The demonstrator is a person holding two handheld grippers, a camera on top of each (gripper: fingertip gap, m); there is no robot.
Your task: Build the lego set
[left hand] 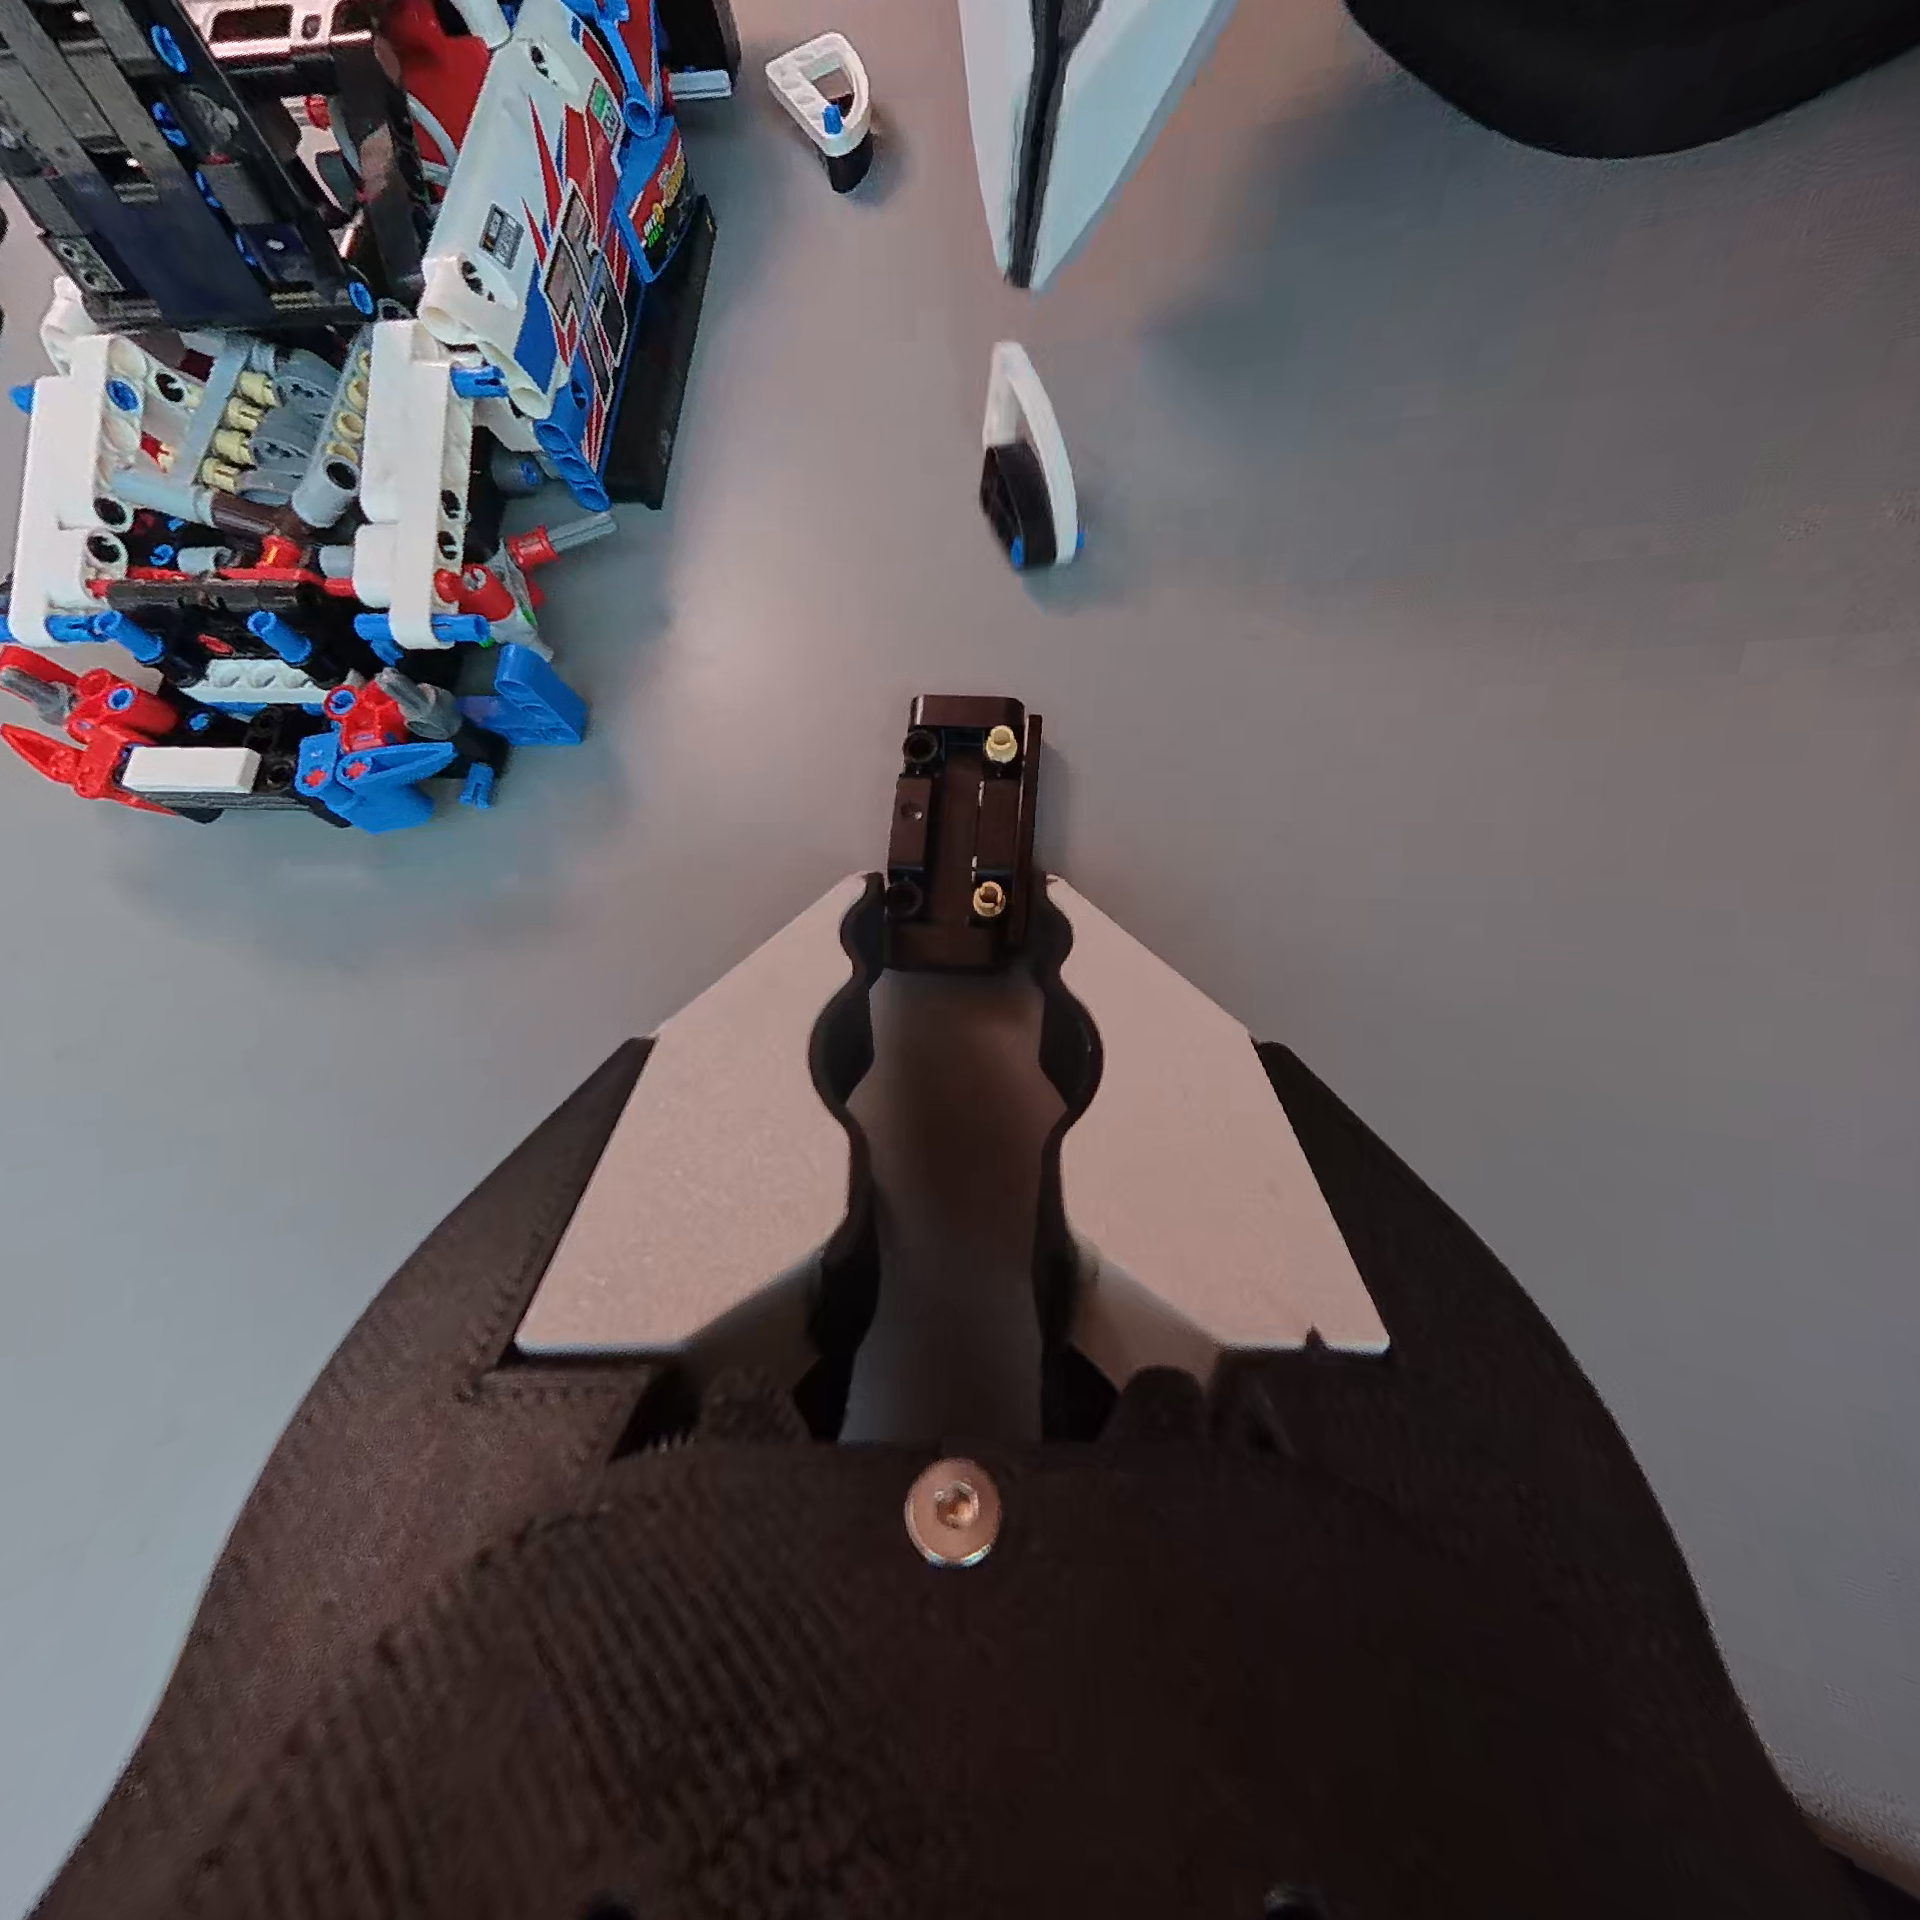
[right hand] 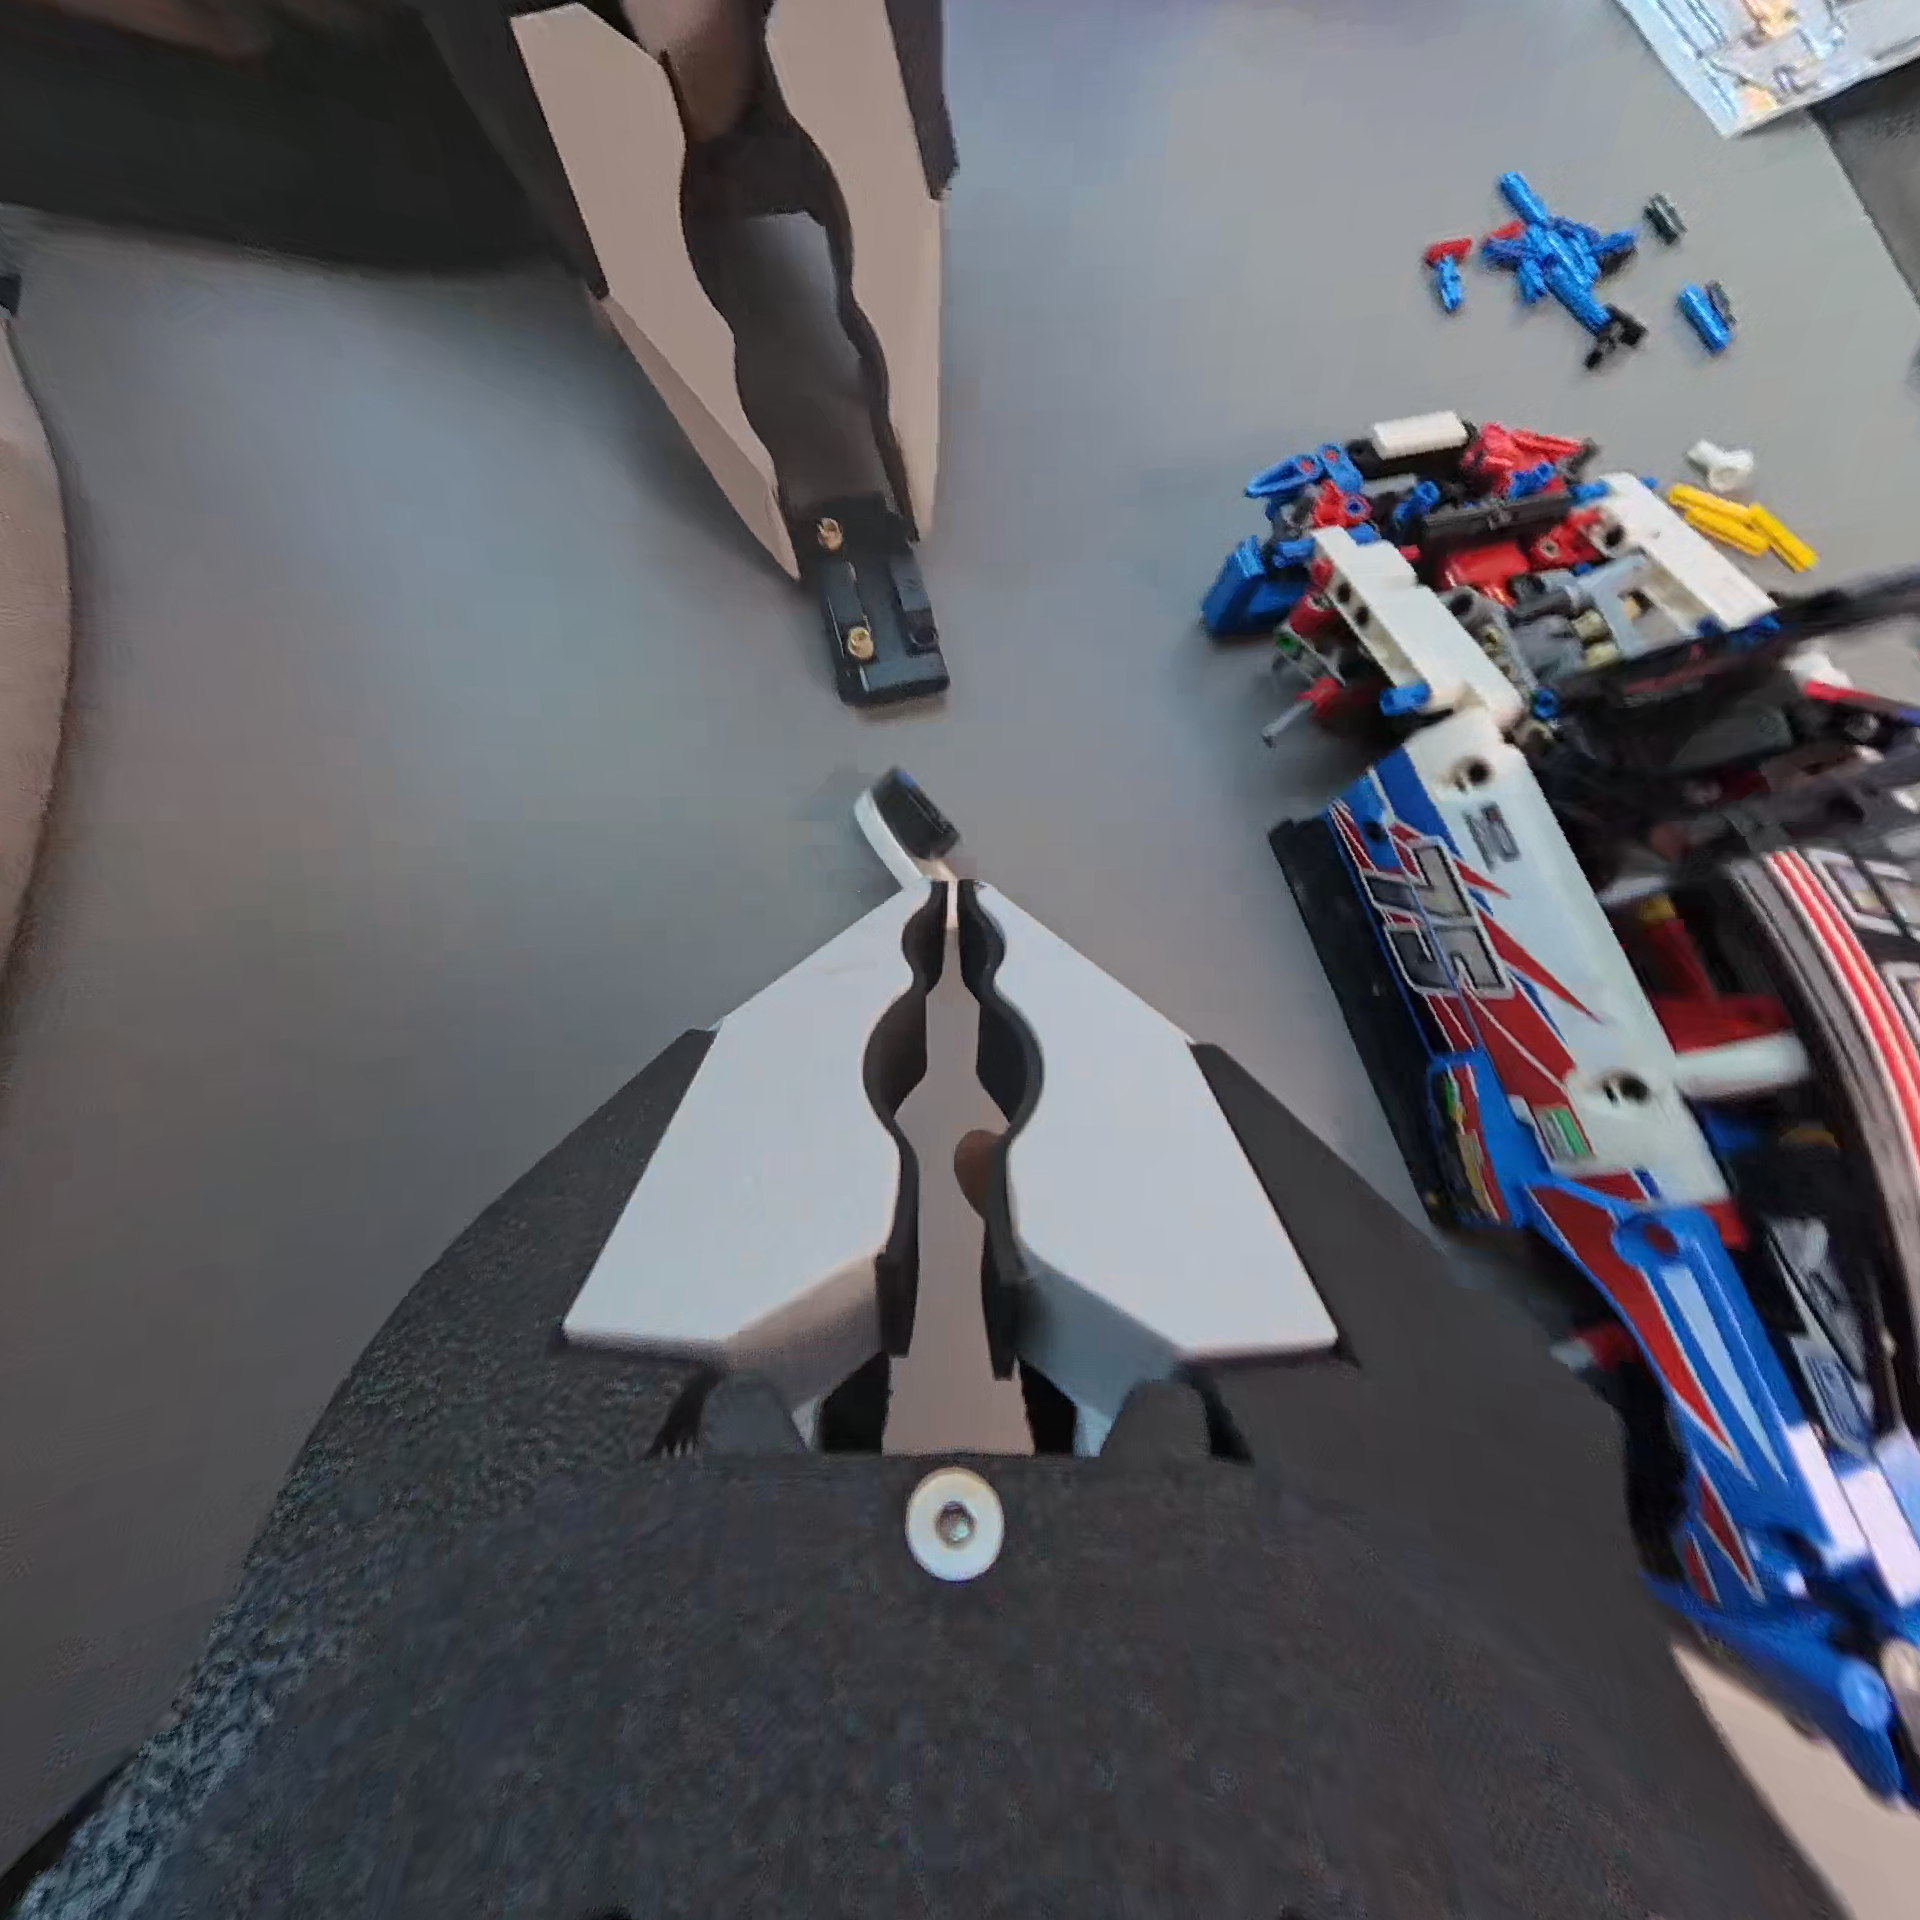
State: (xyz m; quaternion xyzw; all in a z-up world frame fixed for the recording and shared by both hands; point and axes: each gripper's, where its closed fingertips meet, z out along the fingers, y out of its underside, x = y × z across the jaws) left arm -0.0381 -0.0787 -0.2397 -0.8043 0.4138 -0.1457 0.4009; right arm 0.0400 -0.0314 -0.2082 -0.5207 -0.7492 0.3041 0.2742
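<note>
1. Table (left hand: 1455, 727), grey and matte, carrying everything in both views.
2. Lego car (right hand: 1538, 935), half built, in white, blue, red and black; lying at the right side in the right wrist view and at the upper left (left hand: 343, 416) in the left wrist view. Open frame with grey and tan parts visible at one end, printed white and blue body panel along the side.
3. Left gripper (left hand: 961, 914), narrowed onto a black lego block (left hand: 961, 831); block clamped at its near end between the two tips, far end sticking forward, resting low on the table or just above it, cannot tell which. Two tan pins on the top of the block. Same gripper seen from the right wrist view (right hand: 852, 530), coming down from the top edge, block (right hand: 883, 623) in front of its tips.
4. Right gripper (right hand: 951, 888), nearly closed, pinching the thin white edge of a small white-and-black curved piece (right hand: 904, 816). Piece held near the black block, apart from it.
5. Instruction sheet (right hand: 1714, 62), at the top right corner of the right wrist view, only partly in view.
6. Loose blue, red and black pins (right hand: 1558, 260), scattered beyond the car; yellow pieces (right hand: 1745, 525) just beside the car's far end.
7. Another small white-and-black curved piece (left hand: 826, 114), lying alone near the top of the left wrist view.
</note>
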